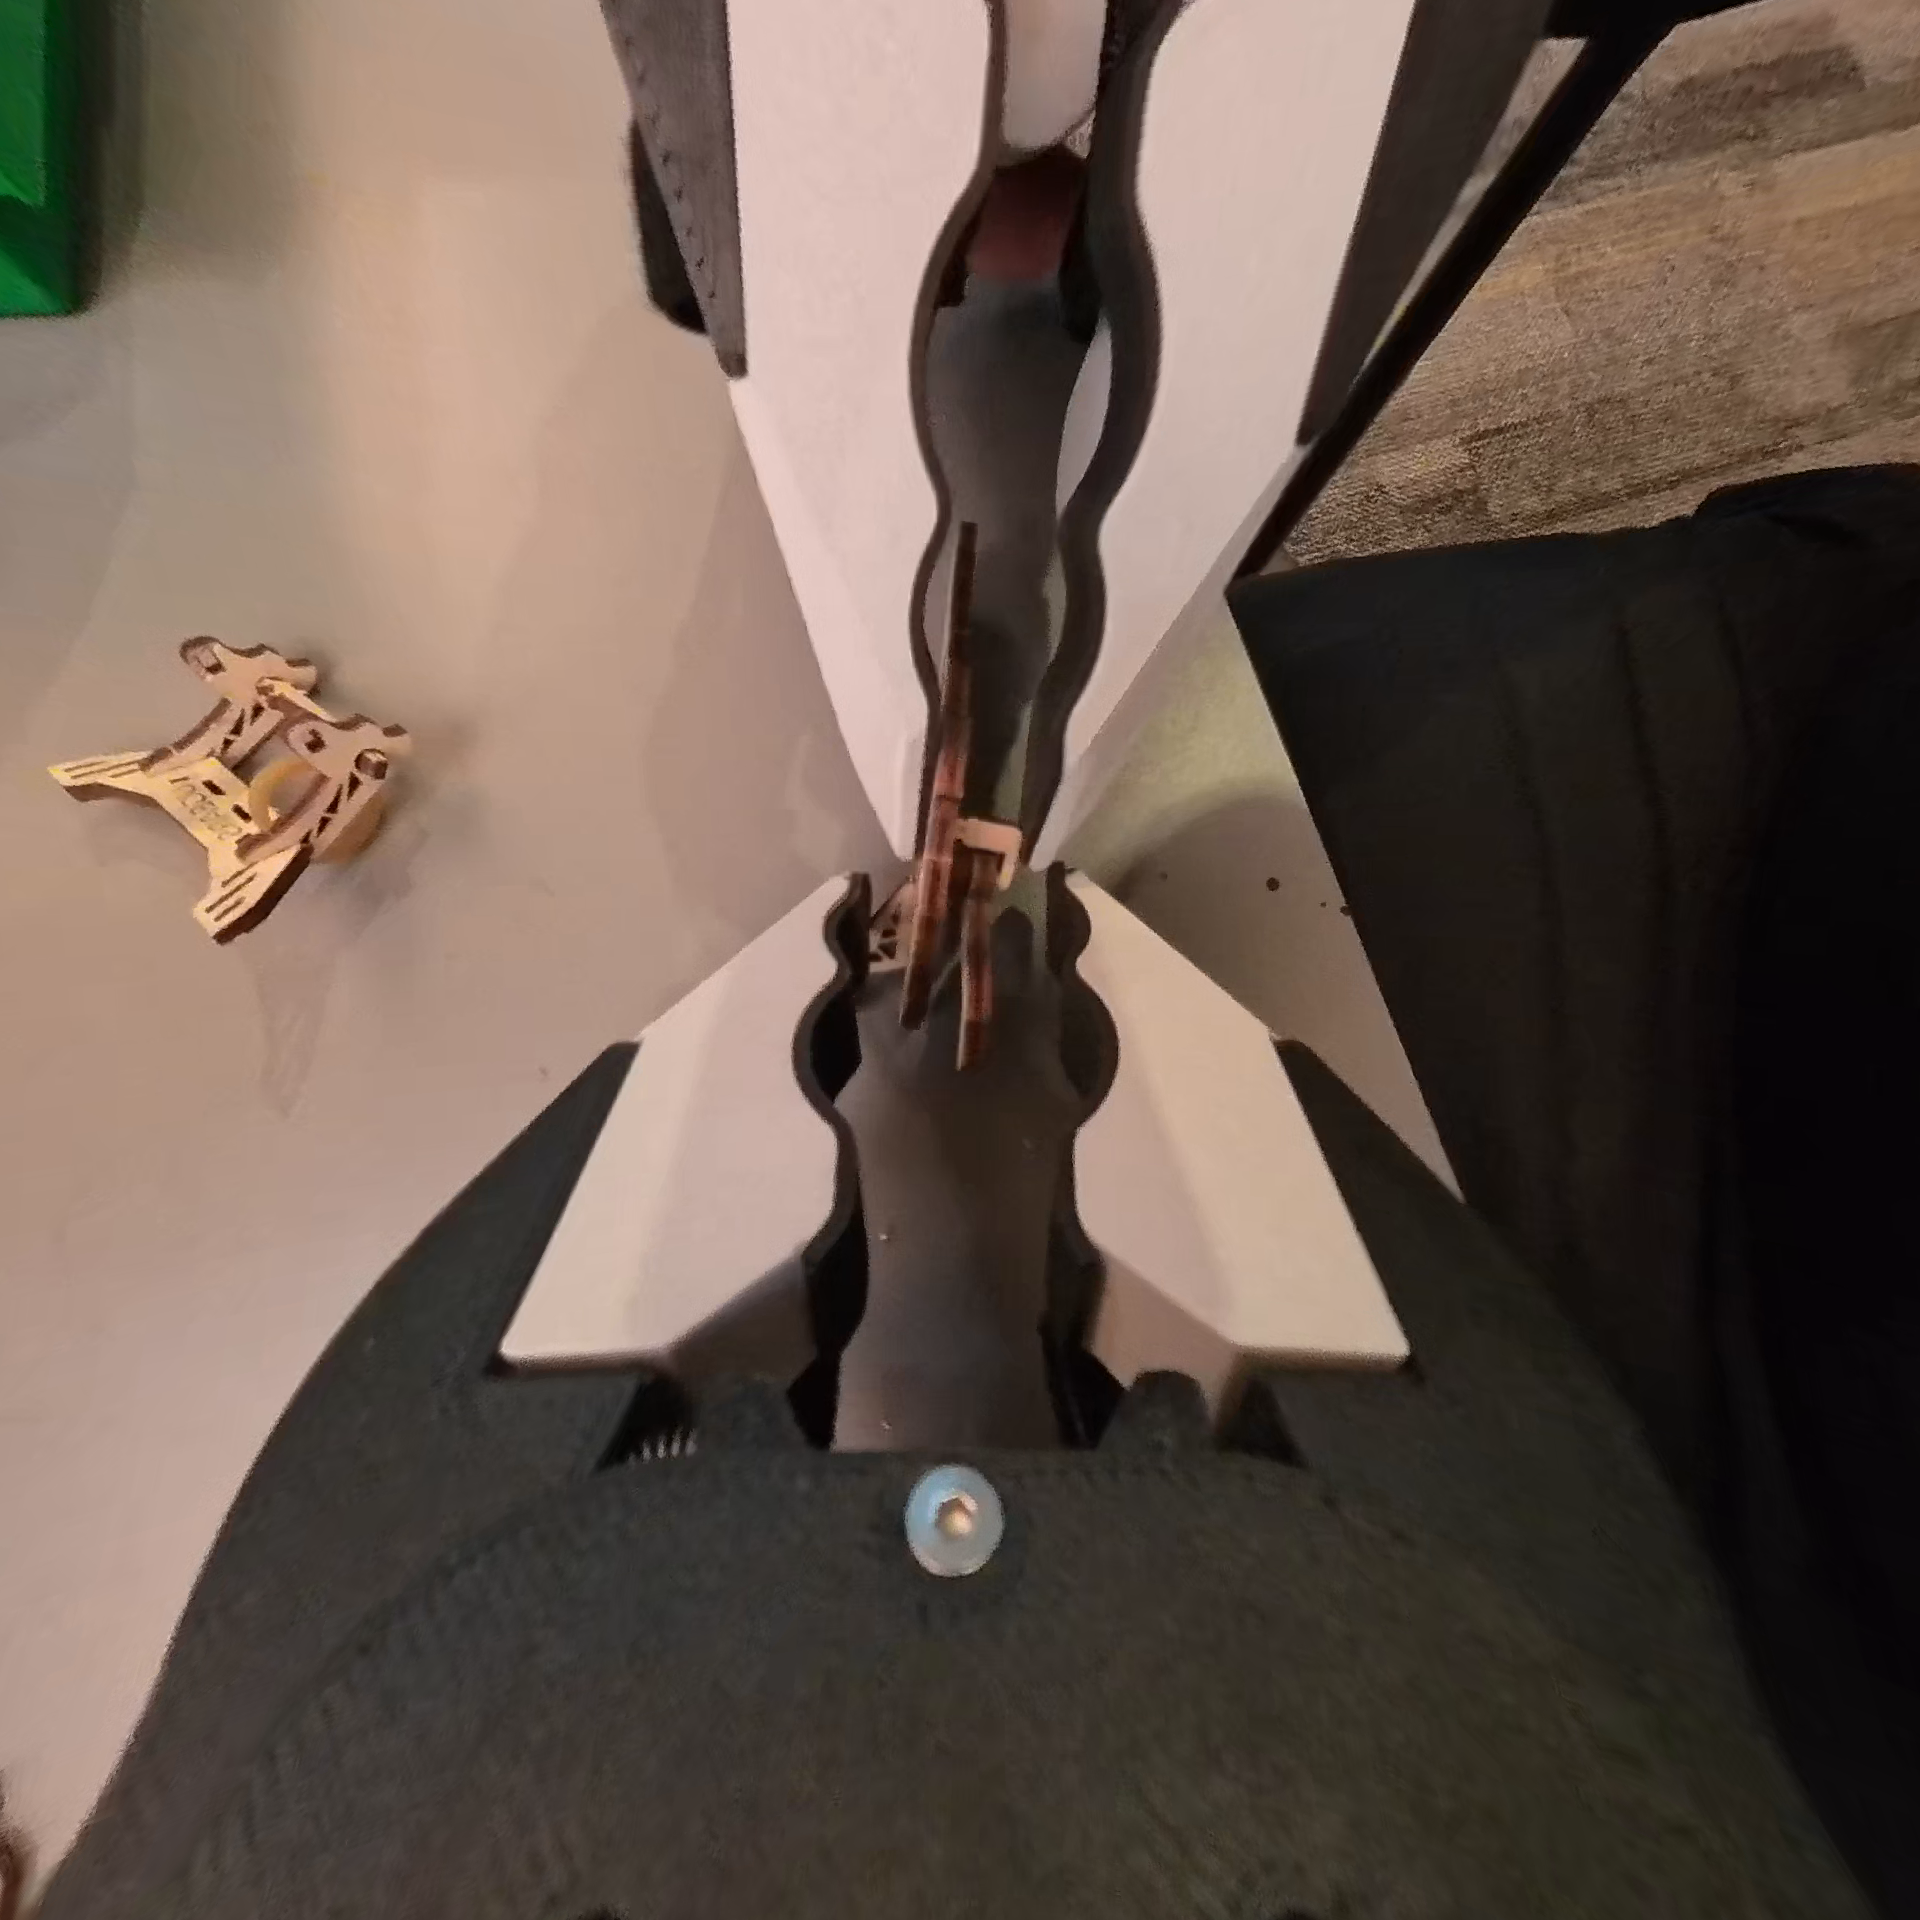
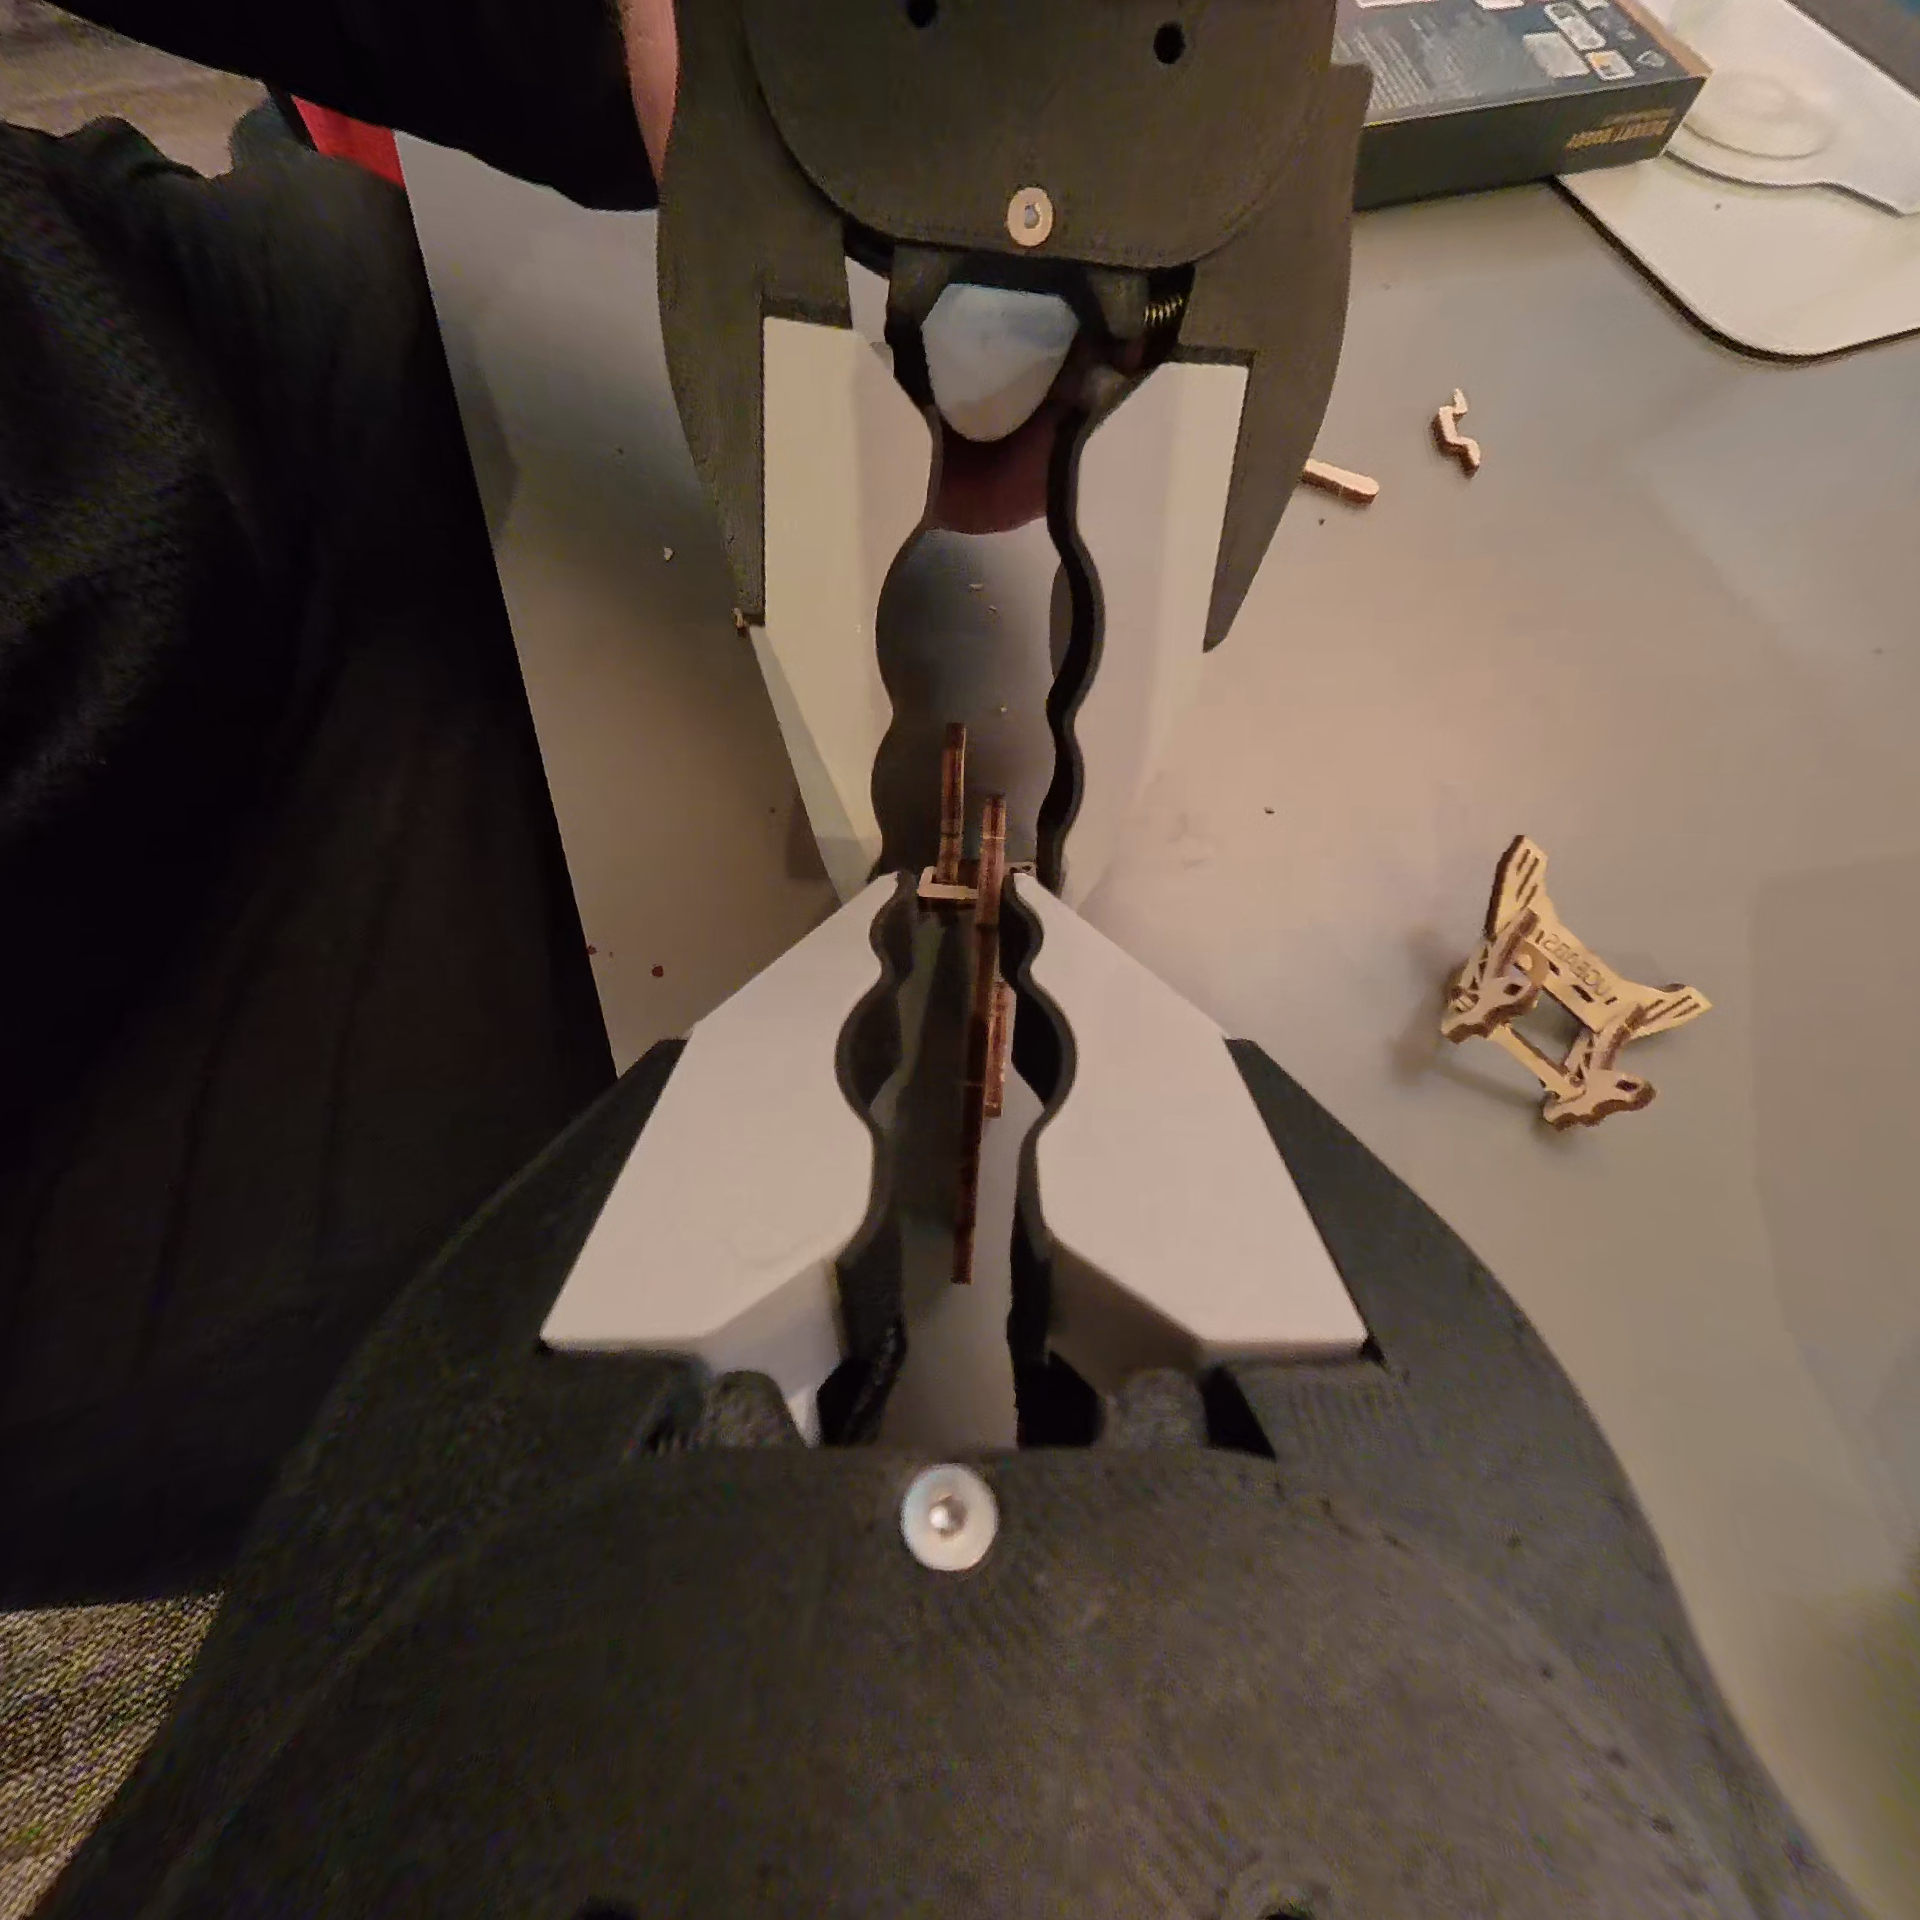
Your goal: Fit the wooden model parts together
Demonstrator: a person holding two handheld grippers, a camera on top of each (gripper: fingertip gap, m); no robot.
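The left gripper (image 1: 951, 883) and right gripper (image 2: 961, 894) meet tip to tip above the table (image 2: 1558, 727), each pinching thin wooden parts (image 2: 971, 1039) edge-on between nearly closed fingers. A built frame (image 2: 1558, 997) lies on the table off to the side, with two loose pieces (image 2: 1460, 431) farther back.

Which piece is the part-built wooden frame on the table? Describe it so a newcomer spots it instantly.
Start from the grey table, right of the two tools meeting tip to tip. The wooden frame lies alone in the open, nearer the camera than the two small loose wooden bits by the dark box. Unlike those flat scraps, it is an assembled piece with splayed, forked ends and cross-bracing.
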